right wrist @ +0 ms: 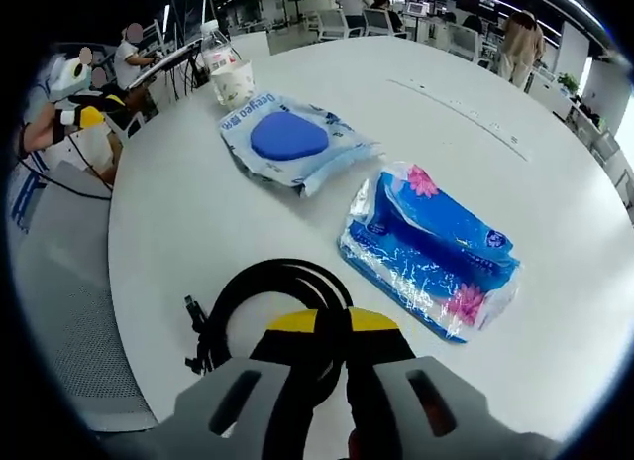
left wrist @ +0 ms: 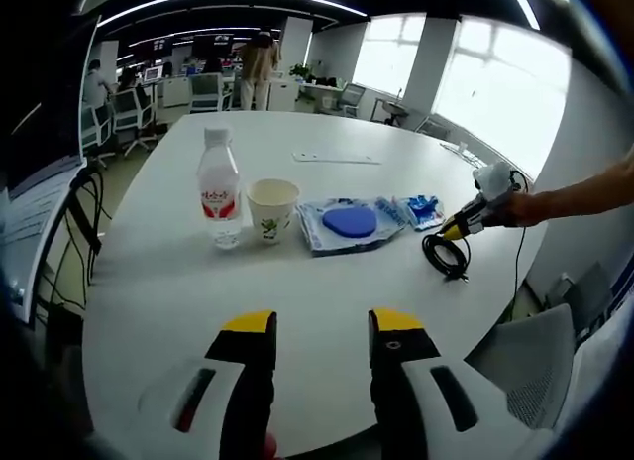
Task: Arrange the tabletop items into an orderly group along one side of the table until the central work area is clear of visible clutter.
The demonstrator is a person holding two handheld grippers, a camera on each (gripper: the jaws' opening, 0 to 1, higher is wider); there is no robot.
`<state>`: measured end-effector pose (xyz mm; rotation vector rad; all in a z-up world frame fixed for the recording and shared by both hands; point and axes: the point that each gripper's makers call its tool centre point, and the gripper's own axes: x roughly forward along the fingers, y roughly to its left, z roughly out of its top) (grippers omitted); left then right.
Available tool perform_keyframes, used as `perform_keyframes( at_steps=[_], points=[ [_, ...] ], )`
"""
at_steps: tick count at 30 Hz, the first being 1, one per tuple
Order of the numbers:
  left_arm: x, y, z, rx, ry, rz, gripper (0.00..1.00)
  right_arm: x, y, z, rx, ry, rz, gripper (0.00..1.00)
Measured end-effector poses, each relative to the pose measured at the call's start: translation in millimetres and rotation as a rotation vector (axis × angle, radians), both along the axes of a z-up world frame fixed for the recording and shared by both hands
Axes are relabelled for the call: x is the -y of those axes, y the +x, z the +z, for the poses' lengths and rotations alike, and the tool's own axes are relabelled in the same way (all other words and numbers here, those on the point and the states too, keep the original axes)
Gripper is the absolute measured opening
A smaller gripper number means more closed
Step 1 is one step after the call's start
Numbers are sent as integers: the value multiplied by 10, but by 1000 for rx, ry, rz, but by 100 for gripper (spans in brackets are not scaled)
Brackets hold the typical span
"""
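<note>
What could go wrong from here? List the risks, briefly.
1. The right gripper is shut on the coiled black cable, which lies near the table's edge; its loose plug end could slip off the table when dragged.
2. The paper cup stands right beside the water bottle; nudging either could tip the light cup.
3. The tissue pack is soft and may slide rather than be gripped.

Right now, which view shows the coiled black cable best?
The right gripper view: the black cable lies large and close, its loops at the right gripper. The left gripper view shows it small and far off near the table edge.
</note>
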<state>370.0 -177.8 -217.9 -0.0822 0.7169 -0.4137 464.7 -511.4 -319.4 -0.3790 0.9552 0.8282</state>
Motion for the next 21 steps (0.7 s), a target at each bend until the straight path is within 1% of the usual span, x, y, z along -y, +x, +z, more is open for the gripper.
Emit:
perform_keyframes(
  at_steps=[11, 21],
  points=[
    [23, 11, -7, 0, -1, -5, 36, 2, 1, 45, 0, 14, 1, 2],
    [51, 3, -22, -2, -7, -11, 36, -158, 21, 188, 23, 49, 35, 0]
  ],
)
